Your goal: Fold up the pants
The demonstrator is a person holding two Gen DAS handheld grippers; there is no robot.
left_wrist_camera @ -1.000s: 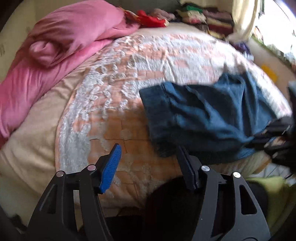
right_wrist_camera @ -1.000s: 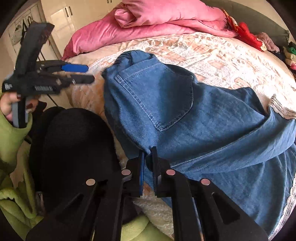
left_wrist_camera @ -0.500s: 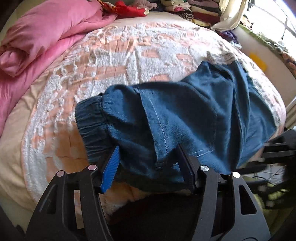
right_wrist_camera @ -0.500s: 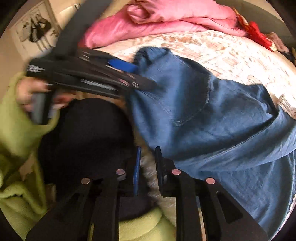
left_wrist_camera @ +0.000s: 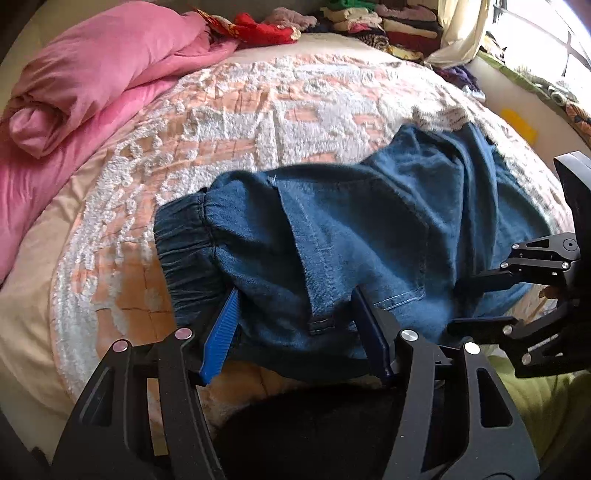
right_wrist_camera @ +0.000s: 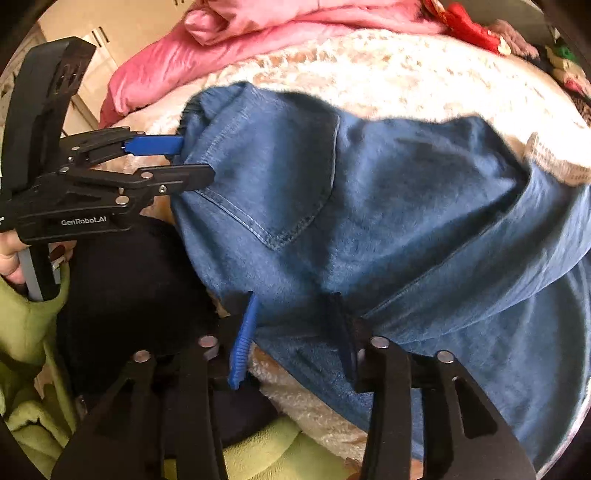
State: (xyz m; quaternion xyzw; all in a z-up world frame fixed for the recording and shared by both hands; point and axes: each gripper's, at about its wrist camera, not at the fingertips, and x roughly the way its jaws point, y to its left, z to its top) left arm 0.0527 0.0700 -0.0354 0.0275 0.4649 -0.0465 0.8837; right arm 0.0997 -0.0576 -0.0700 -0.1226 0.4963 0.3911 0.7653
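Both grippers at pants (left_wrist_camera: 369,236) edge: left gripper (left_wrist_camera: 295,325) jaws apart w/ denim between; right gripper (right_wrist_camera: 295,332) just opening, cloth between, not pinched.

Sunlit bedrm, bed (left_wrist_camera: 258,122), maybe window (left_wrist_camera: 546,40)

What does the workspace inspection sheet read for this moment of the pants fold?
Surface: bedspread, peach and white, on a bed.
Job's things: blue pants, bunched at the near edge.
Clutter: pink duvet, red cloth, stacked clothes at the far side.
Grippers: left gripper open, fingers astride the pants' edge; right gripper has just been opening, pants between its fingers.
Cables: nothing seen.
Surroundings: window, cupboard doors.
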